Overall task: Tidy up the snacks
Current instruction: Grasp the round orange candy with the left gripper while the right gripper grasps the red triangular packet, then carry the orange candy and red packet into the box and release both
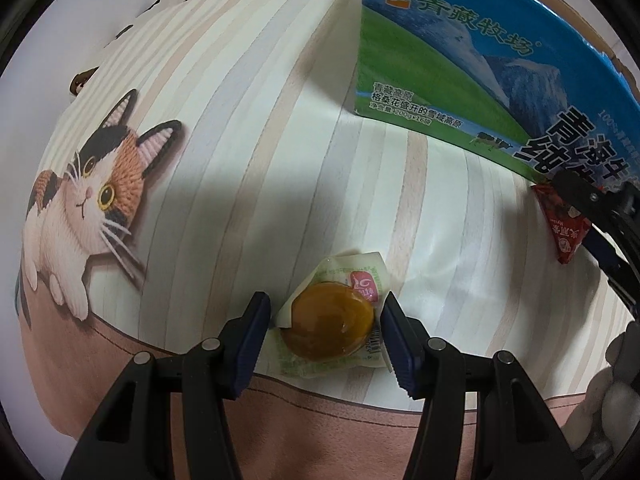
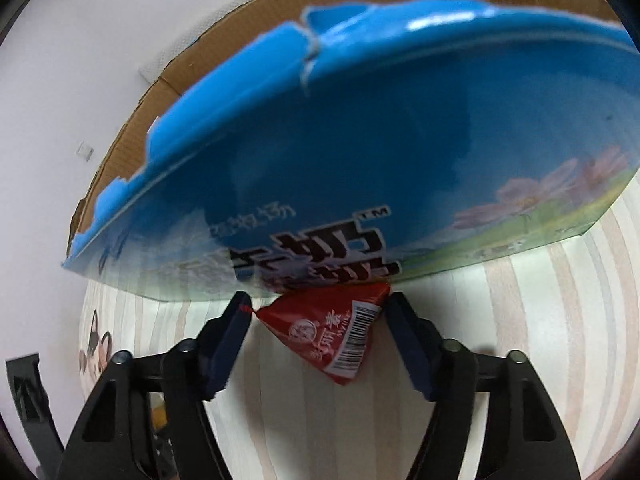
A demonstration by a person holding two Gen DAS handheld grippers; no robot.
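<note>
Lying flat, red triangular snack packet [image 2: 334, 340] shows barcode.

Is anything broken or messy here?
Yes. The big blue cardboard milk box has a ragged, torn top edge. The red triangular snack packet lies right against its bottom edge, and the brown jelly cup in clear wrapper lies loose on the striped cloth.

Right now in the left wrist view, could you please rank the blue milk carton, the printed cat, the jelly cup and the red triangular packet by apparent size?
1. blue milk carton, cut off by the frame
2. printed cat
3. jelly cup, nearest the camera, so flattered
4. red triangular packet, partly hidden by the other gripper
</note>
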